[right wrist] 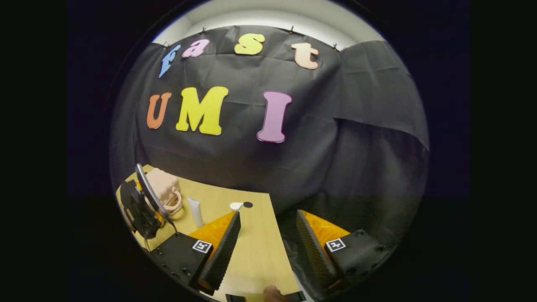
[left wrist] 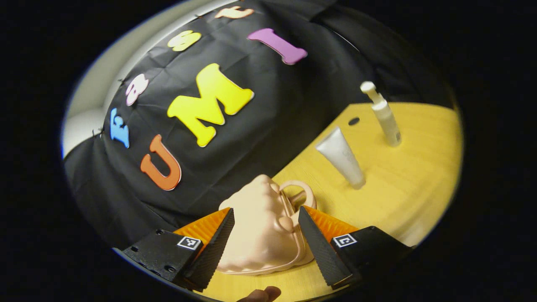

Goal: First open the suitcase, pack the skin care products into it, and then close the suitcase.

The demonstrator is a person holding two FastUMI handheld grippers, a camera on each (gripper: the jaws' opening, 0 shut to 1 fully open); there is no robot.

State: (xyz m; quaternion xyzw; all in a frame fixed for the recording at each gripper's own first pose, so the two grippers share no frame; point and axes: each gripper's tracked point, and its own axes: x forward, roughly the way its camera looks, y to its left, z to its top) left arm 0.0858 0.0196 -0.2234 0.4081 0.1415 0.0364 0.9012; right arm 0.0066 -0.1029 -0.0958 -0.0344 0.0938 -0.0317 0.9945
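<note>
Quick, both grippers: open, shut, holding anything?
Left gripper: open, fingers either side of the suitcase, not gripping.
Right gripper: open, holding nothing.

Suitcase (left wrist: 262,226): smooth matt moulded plastic. Table (left wrist: 402,184): smooth wood-grain top. Tube (left wrist: 340,157), pump bottle (left wrist: 386,117): matt plastic.

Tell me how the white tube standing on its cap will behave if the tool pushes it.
The white tube stands tall on a narrow cap, so it likely tips easily. Its flattened upper end suggests a soft, squeezable body. It probably weighs little.
</note>
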